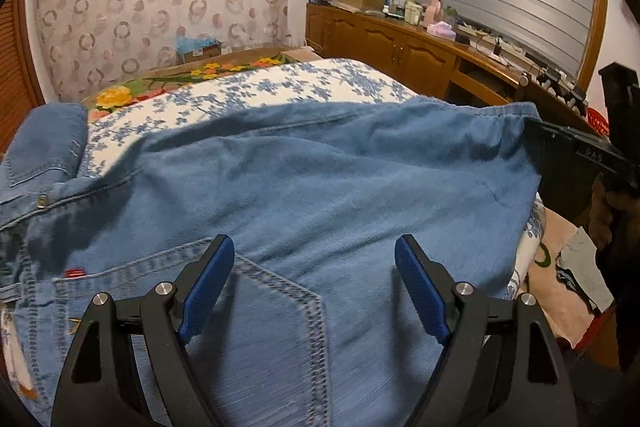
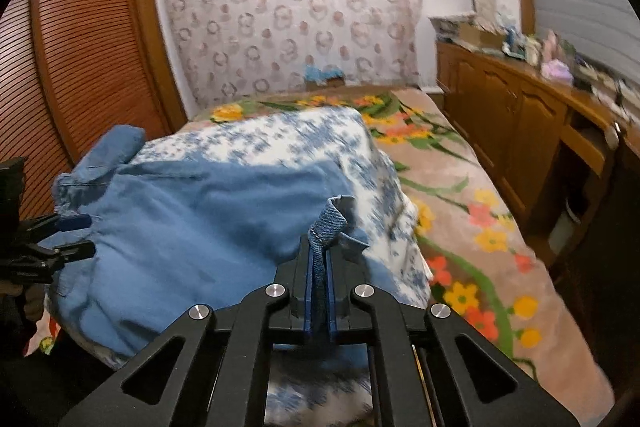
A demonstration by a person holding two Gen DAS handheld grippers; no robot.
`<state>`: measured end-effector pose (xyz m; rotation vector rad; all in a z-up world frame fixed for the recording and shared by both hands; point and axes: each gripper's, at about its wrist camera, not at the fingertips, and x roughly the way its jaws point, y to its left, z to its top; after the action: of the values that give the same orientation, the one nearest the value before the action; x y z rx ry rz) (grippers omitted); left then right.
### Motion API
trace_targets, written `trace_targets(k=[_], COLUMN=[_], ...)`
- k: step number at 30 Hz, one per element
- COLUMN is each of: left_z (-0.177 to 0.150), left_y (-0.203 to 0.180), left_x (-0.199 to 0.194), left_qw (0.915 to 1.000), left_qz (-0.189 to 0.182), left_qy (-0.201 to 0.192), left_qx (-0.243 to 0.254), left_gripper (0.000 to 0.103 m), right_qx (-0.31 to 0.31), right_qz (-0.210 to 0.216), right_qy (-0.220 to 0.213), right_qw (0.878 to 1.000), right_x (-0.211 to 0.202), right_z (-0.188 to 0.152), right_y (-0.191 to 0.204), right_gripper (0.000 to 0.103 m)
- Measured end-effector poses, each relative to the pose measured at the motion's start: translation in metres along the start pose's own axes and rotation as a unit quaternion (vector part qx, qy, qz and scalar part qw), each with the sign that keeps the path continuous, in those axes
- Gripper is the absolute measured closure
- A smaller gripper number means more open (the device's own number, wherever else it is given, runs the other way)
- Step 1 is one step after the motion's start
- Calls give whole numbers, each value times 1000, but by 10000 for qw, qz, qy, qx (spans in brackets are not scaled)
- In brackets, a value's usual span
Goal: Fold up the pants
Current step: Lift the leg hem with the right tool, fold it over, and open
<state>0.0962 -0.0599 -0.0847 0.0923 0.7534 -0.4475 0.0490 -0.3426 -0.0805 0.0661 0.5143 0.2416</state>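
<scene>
Blue denim pants (image 1: 304, 179) lie spread over a blue-and-white floral quilt (image 1: 280, 83) on the bed. My left gripper (image 1: 314, 251) is open, its blue pads hovering just above the back pocket area near the waistband. My right gripper (image 2: 318, 247) is shut on a corner of the pants (image 2: 332, 219), pinched between its blue pads. In the left wrist view the right gripper (image 1: 568, 147) shows at the far right edge of the denim. In the right wrist view the left gripper (image 2: 76, 235) shows at the left, open by the fabric's edge.
A flowered blanket (image 2: 480, 227) covers the bed to the right of the quilt. A wooden sideboard (image 2: 520, 115) with clutter runs along the right. A slatted wooden wardrobe (image 2: 80, 67) stands at the left. A patterned curtain (image 2: 288, 11) hangs behind the bed.
</scene>
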Motion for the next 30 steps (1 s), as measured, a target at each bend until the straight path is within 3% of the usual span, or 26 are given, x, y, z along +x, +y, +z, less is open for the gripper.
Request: trace_targets(k=[9, 18, 24, 28, 30], left_z=[-6, -17, -29, -33, -33], left_y=[37, 77, 98, 105, 107], left_x=[-42, -78, -86, -85, -84], left_qw=[9988, 9950, 9929, 9919, 9917], left_qz=[283, 629, 759, 801, 791], left_qy=[-282, -512, -483, -469, -463], left_qx=[-271, -584, -774, -869, -897], left_gripper=[20, 20, 20, 20, 20], right_qx=[-996, -1848, -2086, -2075, -2076], right_qz=[769, 1784, 2026, 1981, 1907], right_qy=[-412, -631, -130, 108, 100], right_qw=[9912, 9644, 9567, 9579, 9594], right_x=[-4, -1, 38, 59, 62], right_z=[50, 84, 85, 87, 94], right_y=[86, 185, 195, 192, 198], right_gripper=[99, 100, 99, 91, 80])
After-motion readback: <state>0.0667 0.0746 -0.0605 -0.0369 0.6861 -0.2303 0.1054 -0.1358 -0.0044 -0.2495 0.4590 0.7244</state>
